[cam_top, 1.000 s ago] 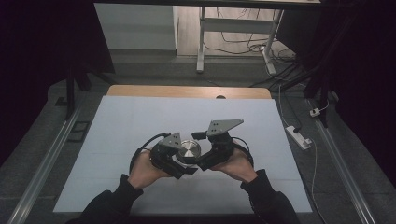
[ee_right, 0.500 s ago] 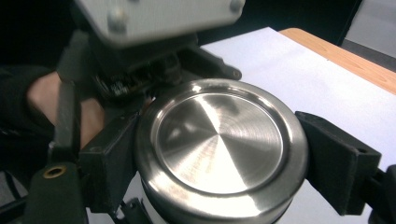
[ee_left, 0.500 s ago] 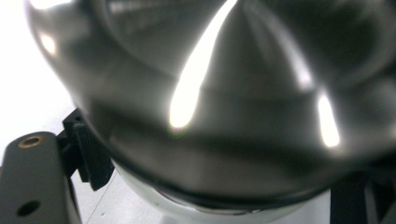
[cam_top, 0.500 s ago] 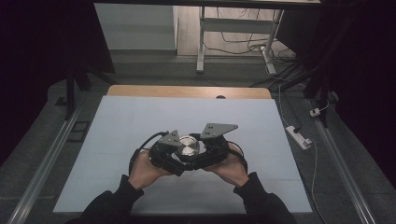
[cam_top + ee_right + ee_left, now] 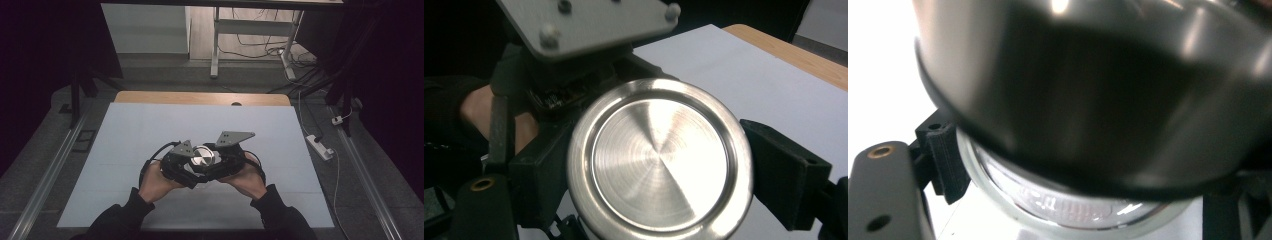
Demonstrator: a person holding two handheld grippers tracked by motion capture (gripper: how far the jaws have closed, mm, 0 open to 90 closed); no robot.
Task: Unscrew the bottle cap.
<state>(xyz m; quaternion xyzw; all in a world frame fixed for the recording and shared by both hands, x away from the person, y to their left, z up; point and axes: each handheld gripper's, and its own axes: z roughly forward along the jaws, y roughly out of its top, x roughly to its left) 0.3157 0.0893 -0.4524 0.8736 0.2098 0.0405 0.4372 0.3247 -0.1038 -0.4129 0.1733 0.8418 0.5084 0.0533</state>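
Note:
A glass jar point(image 5: 1063, 207) with a round brushed-metal lid point(image 5: 202, 157) is held just above the white table, between both hands. My left gripper point(image 5: 186, 167) is shut on the jar's glass body below the lid point(image 5: 1088, 100), and one black pad point(image 5: 945, 160) presses its side. My right gripper point(image 5: 659, 170) comes from the right, and its jaws have just been closing on the lid point(image 5: 659, 162). They now grip its rim on both sides. Behind the lid I see the left gripper's grey plate point(image 5: 584, 20).
A white sheet point(image 5: 150, 125) covers the table, with a wooden strip point(image 5: 200, 97) at the far edge. A power strip point(image 5: 320, 146) lies on the floor to the right. Metal table legs point(image 5: 215, 40) and cables stand beyond the far edge.
The right gripper's jaws have closed in around the lid, and both hands have drawn slightly together. The left gripper keeps its hold on the jar.

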